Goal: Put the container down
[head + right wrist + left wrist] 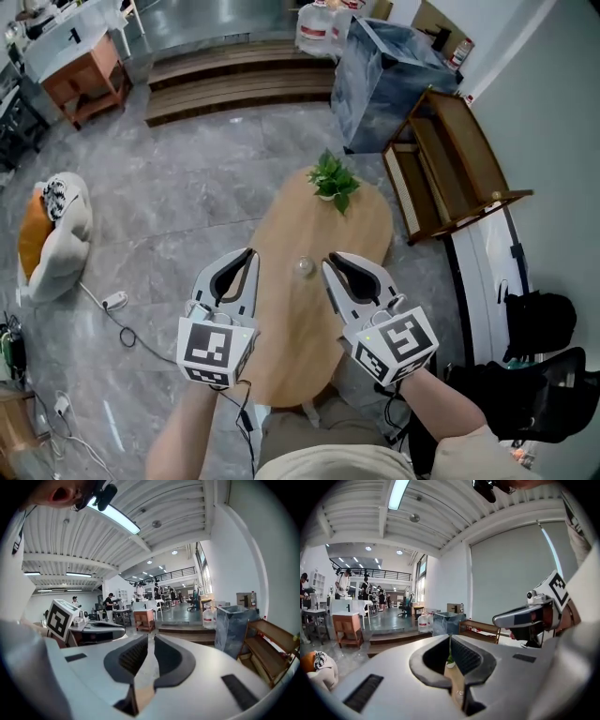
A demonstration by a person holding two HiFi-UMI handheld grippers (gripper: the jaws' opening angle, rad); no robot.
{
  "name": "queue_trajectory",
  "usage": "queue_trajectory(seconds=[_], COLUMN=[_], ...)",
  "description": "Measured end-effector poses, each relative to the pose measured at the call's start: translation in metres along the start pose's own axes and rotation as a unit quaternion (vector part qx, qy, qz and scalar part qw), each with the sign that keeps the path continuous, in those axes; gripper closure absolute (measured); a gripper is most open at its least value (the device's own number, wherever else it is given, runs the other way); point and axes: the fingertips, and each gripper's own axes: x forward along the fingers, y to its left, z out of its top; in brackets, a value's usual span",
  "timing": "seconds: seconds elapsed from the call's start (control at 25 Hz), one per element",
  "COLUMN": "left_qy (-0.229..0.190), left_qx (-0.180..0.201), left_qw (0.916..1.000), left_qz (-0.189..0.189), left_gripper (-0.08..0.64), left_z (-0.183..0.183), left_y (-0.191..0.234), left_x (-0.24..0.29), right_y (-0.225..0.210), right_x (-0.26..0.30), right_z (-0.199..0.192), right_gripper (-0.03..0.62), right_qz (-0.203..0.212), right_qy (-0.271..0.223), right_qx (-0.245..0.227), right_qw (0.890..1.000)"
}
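A small clear container [303, 267] stands on the oval wooden table [281, 356], free of both grippers. It sits between the tips of my left gripper [250, 254] and my right gripper [329, 260], which hover over the near half of the table. In the left gripper view the left gripper [450, 638] has its jaws together and holds nothing; the container [461, 694] shows low in the slit behind them. In the right gripper view the right gripper [151, 638] also has its jaws almost touching, with only table and floor visible behind them.
A small potted plant [334, 180] stands at the table's far end. A wooden shelf [450, 159] and a blue-grey bin [384, 80] are to the right beyond it. Water jugs [314, 28], steps [234, 84], a cushion [52, 225] and floor cables [112, 302] surround the table.
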Motion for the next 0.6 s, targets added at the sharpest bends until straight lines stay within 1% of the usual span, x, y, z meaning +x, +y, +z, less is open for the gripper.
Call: queue_trajectory(seconds=[0.16, 0.32, 0.44, 0.6], left_qy=[-0.034, -0.061, -0.070, -0.069], left_qx=[0.015, 0.029, 0.035, 0.041], left_qw=[0.9993, 0.9977, 0.9969, 0.9966], left_qz=[0.001, 0.001, -0.006, -0.019], left_gripper=[0.548, 0.548, 0.548, 0.548], left_z=[0.046, 0.082, 0.099, 0.107], left_y=[-0.015, -0.034, -0.054, -0.082], left_x=[-0.039, -0.080, -0.109, -0.144], right_y=[0.026, 0.050, 0.064, 0.080], right_x=[-0.042, -0.083, -0.112, -0.149], right_z=[0.036, 0.067, 0.083, 0.095], right_gripper=[0.568, 0.578, 0.583, 0.584], right_qz=[0.006, 0.006, 0.006, 0.007], right_qy=[-0.015, -0.036, -0.046, -0.050], right_qx=[-0.020, -0.035, -0.034, -0.038], right_qw=[1.000, 0.999, 0.998, 0.998])
